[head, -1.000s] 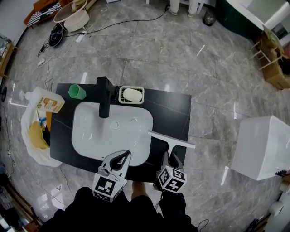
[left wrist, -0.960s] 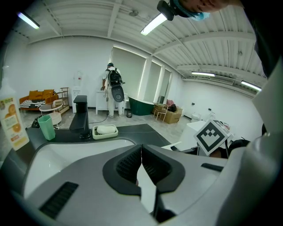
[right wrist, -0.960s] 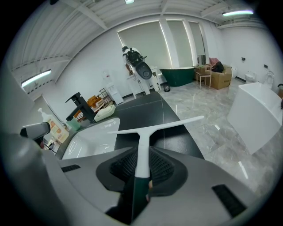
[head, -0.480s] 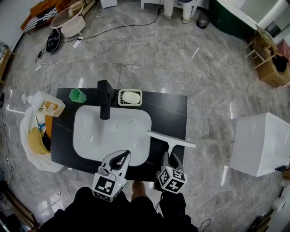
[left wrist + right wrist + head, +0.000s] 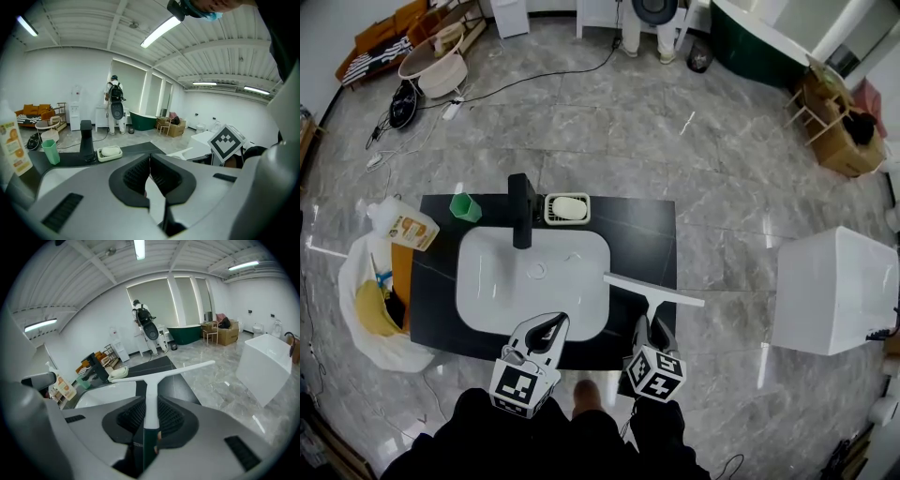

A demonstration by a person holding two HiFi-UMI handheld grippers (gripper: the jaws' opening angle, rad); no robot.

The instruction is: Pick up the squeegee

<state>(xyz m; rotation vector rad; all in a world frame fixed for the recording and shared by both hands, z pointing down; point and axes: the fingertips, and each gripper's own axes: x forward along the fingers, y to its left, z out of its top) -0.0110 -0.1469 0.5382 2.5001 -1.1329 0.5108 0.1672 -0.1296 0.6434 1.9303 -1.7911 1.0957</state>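
Clamping the squeegee (image 5: 653, 290) by its dark handle, the right claw (image 5: 650, 326) had lifted it above the black sink surface (image 5: 649, 234), which looked farther off than a second earlier, so the pickup seemed done; the left claw (image 5: 551, 325) stayed closed, empty.

Left gripper (image 5: 551, 324) and right gripper (image 5: 652, 326) are done in pale grey, with black ribbed pads (image 5: 138, 172) and black-and-white marker cubes (image 5: 521, 387); black sleeves (image 5: 478, 427) are worn.
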